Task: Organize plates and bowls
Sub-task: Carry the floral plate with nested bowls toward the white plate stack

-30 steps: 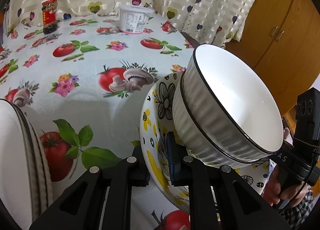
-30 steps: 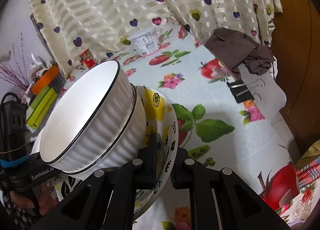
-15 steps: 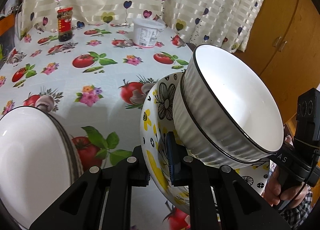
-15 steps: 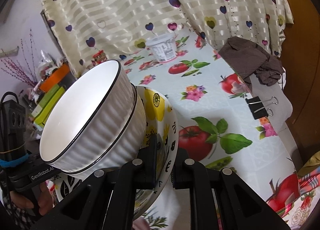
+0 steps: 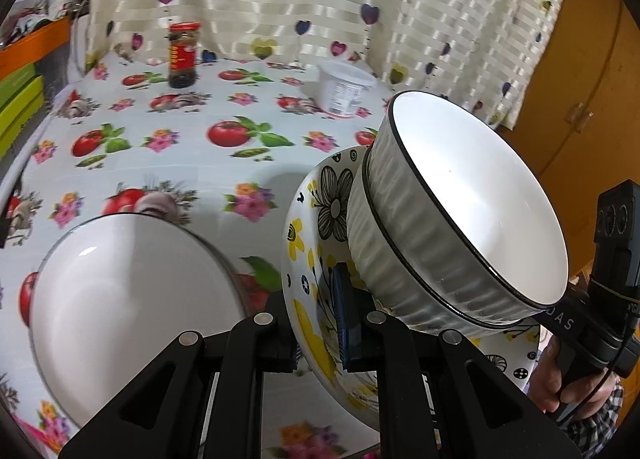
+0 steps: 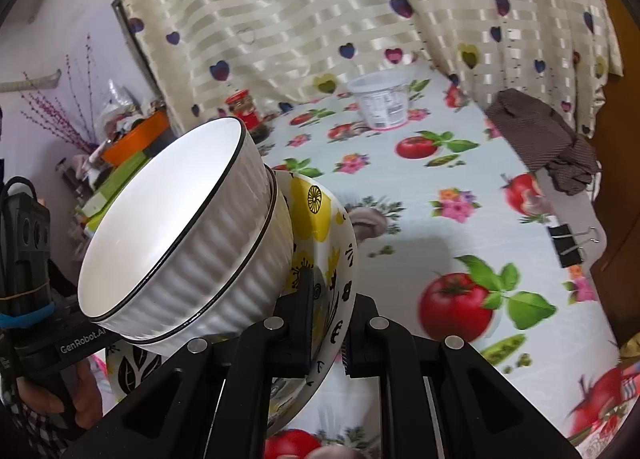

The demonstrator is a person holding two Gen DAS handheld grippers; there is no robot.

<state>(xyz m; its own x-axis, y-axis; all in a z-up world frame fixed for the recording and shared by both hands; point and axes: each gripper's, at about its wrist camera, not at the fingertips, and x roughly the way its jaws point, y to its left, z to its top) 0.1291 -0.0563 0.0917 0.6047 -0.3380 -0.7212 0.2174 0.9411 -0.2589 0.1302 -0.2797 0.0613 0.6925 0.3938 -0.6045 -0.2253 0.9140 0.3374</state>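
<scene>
Both grippers clamp opposite rims of a floral bowl [image 5: 316, 227] with yellow and black flowers, held above the table. My left gripper [image 5: 320, 319] is shut on its near rim; my right gripper [image 6: 328, 323] is shut on the other rim [image 6: 340, 271]. Two nested white ribbed bowls [image 5: 460, 215] with black rims sit inside it, also in the right wrist view [image 6: 180, 235]. A stack of white bowls [image 5: 128, 311] stands on the table at lower left of the left wrist view.
The table carries a tomato-print cloth [image 5: 208, 163]. A dark jar with red lid [image 5: 183, 55] and a white tub [image 5: 346, 89] stand at the back by the curtain. A brown cloth [image 6: 540, 139] and black binder clip [image 6: 566, 243] lie right. Wooden cabinet [image 5: 580, 99] at right.
The held bowls have risen and shifted left over the table. The white bowl stack has come further into the left wrist view. Both grips are unchanged.
</scene>
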